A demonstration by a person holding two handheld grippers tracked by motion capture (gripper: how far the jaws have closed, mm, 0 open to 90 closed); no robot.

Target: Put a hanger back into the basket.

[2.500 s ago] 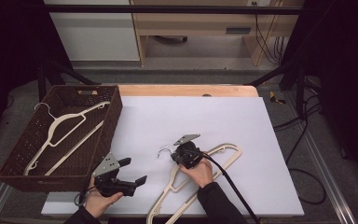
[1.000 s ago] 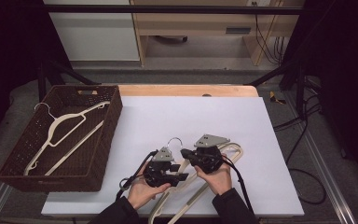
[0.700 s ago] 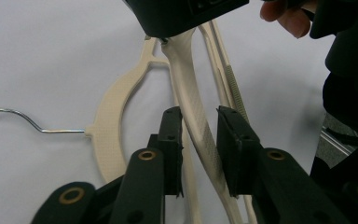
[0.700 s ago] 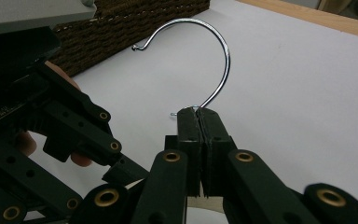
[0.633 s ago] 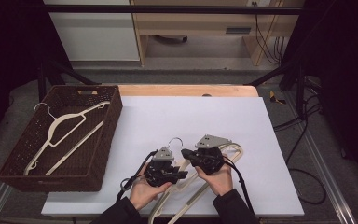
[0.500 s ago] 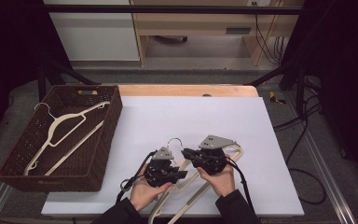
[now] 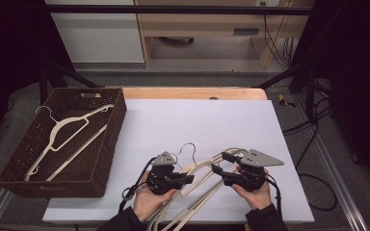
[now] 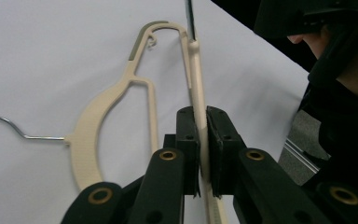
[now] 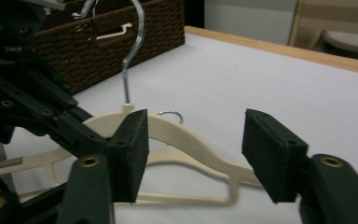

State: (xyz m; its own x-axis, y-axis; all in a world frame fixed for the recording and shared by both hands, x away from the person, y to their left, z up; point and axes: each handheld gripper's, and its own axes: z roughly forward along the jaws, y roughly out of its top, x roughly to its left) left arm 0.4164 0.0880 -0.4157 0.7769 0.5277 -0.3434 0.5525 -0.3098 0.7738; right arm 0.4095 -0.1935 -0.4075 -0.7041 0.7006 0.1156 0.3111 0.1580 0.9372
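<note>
Left gripper view: slim cream hanger pinched in left hand-held gripper; right hand-held gripper agape, empty.

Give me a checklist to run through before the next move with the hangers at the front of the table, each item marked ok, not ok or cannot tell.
1. Left tool shut on the held hanger: ok, its pads pinch the cream bar.
2. Right tool free of the hangers: ok, its jaws have just been opening and nothing sits between the pads.
3. Held hanger separated from the second hanger: cannot tell, the two overlap on the table in the high view.
4. Basket has room: ok, one hanger in basket lies there with space around it.
5. Path to the basket over the white mat: ok.
</note>
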